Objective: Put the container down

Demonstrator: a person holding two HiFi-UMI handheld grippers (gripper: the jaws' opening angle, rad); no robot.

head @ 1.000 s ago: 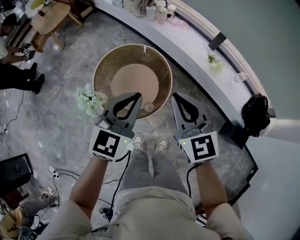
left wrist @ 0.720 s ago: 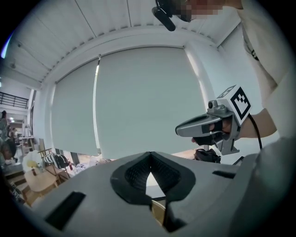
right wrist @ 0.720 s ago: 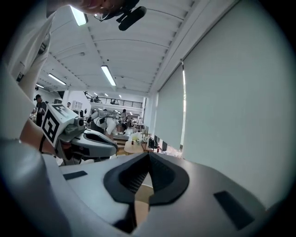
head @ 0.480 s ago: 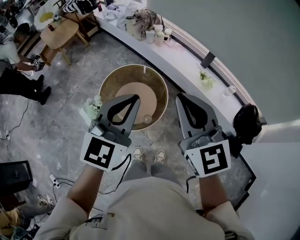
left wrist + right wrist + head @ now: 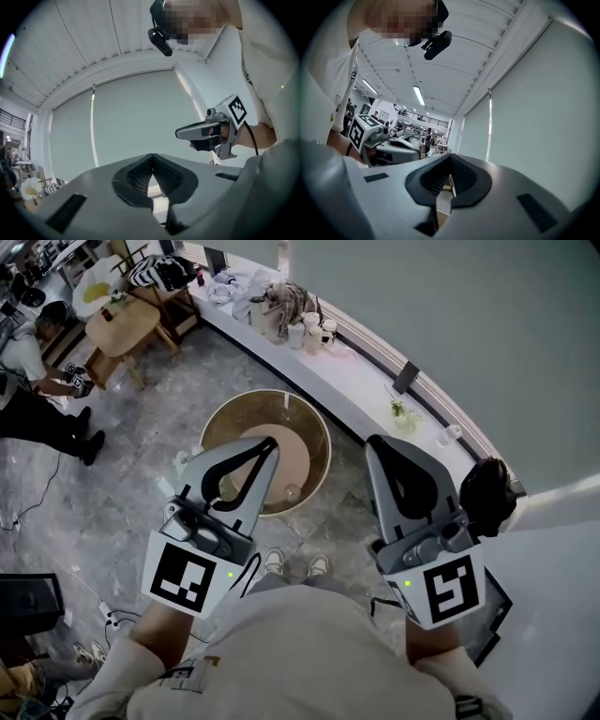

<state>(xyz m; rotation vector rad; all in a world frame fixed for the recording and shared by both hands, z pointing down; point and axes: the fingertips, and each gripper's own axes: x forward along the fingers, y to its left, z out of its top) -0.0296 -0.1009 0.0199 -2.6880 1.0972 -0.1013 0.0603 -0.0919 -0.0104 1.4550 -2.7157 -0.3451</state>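
A small clear container (image 5: pixel 292 491) stands on the round glass-topped table (image 5: pixel 225 418) far below, on the floor side of my hands. Neither gripper touches it. My left gripper (image 5: pixel 273 442) is held high and level, its jaws shut with nothing between them; the left gripper view shows its tip (image 5: pixel 151 155) against a pale wall. My right gripper (image 5: pixel 373 441) hangs beside it at the same height, also shut and empty, its tip (image 5: pixel 451 155) showing in the right gripper view. Each gripper appears in the other's view: the right gripper (image 5: pixel 206 131) and the left gripper (image 5: pixel 393 143).
A curved white ledge (image 5: pixel 356 381) with cups and a small plant (image 5: pixel 403 413) runs along the wall behind the table. White flowers (image 5: pixel 183 460) stand left of the table. A black bag (image 5: pixel 487 493) sits at the right. Wooden tables (image 5: pixel 127 320) and a person (image 5: pixel 28 362) are at the far left.
Both grippers have risen toward the head camera and look larger. The round table and container now lie farther below them. Both jaws stayed shut.
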